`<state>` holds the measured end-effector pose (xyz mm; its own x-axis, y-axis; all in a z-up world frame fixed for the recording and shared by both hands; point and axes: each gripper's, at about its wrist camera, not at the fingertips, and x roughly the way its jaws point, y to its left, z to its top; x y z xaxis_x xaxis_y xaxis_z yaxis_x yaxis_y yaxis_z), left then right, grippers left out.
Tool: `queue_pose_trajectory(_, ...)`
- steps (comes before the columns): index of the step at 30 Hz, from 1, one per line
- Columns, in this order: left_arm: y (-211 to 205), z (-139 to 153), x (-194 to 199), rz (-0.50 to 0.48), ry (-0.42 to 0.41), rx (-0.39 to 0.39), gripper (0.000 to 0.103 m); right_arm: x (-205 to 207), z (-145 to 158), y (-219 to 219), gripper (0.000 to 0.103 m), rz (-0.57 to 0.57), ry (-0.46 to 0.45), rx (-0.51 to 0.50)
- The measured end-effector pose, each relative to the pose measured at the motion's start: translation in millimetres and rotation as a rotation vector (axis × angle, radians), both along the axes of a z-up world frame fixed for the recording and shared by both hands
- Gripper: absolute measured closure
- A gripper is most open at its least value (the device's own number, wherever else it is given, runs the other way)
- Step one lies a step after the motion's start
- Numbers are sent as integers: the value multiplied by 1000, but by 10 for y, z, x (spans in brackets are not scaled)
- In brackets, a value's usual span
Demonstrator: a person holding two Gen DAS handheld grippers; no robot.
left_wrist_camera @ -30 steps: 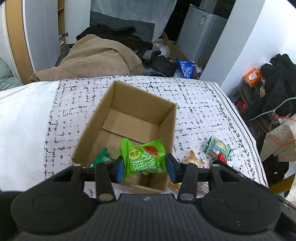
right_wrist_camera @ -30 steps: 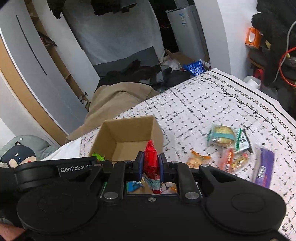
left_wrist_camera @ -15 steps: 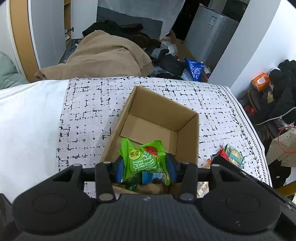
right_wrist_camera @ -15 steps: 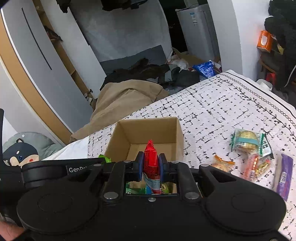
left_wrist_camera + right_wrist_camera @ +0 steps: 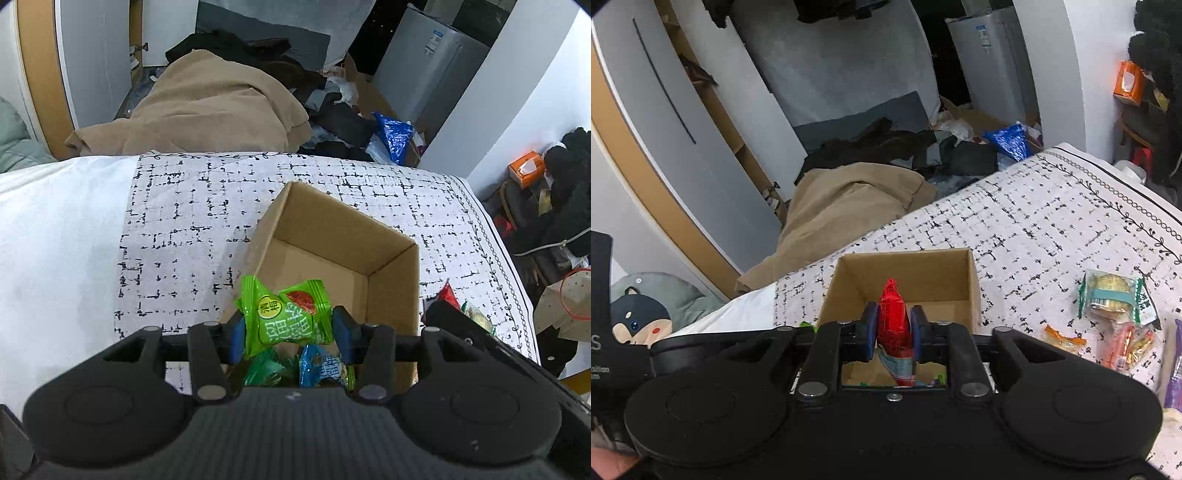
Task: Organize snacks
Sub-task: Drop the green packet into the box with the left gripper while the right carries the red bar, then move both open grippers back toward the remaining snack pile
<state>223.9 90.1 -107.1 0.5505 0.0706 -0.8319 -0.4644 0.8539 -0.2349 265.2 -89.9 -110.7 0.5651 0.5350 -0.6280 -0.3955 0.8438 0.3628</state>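
An open cardboard box [image 5: 332, 221] stands on the black-and-white patterned cloth [image 5: 192, 206]. My left gripper [image 5: 288, 326] is shut on a bright green snack packet [image 5: 284, 317], held over the box's near left corner. Below it a blue packet [image 5: 321, 365] and a darker green packet [image 5: 266, 369] lie in the box. My right gripper [image 5: 893, 328] hangs over the near edge of the box [image 5: 912, 266]. Its jaws are opening, and a red snack packet [image 5: 894, 317] still stands upright between the pads, touching them.
Loose snacks lie on the cloth right of the box: a cracker packet [image 5: 1108, 295], an orange wrapper [image 5: 1063, 338], a clear packet [image 5: 1130, 343] and a purple bar [image 5: 1176, 354]. A tan blanket [image 5: 207, 107] and clothes lie on the floor beyond the table.
Both grippers have slid across to stand over the box's near side, each keeping its packet. The right jaws stand a little wider around the red packet than before.
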Motion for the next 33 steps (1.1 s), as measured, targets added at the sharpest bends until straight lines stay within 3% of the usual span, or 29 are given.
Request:
queue_pose_trajectory(7,45,-36,24,21,47,-13,50,3,-49,-97,56,-35,17,1)
queue_pose_trajectory(12,10,-37,-5,19,62,-20,38,-28,-76,-259,41,-81,21,6)
queue_pose_trajectory(22,-168,40,-86,16,79,39,16,-153,-84,-651,8,-159,12,13)
queue_pose_trajectory(29,-335,80,-175,7,61,61,0,-222,-113,-938,0,-207,17,6)
queue_pose_trajectory(33,-431,99,-219,-4,42,50,0,-258,-127,-1063,0,-221,21,-1)
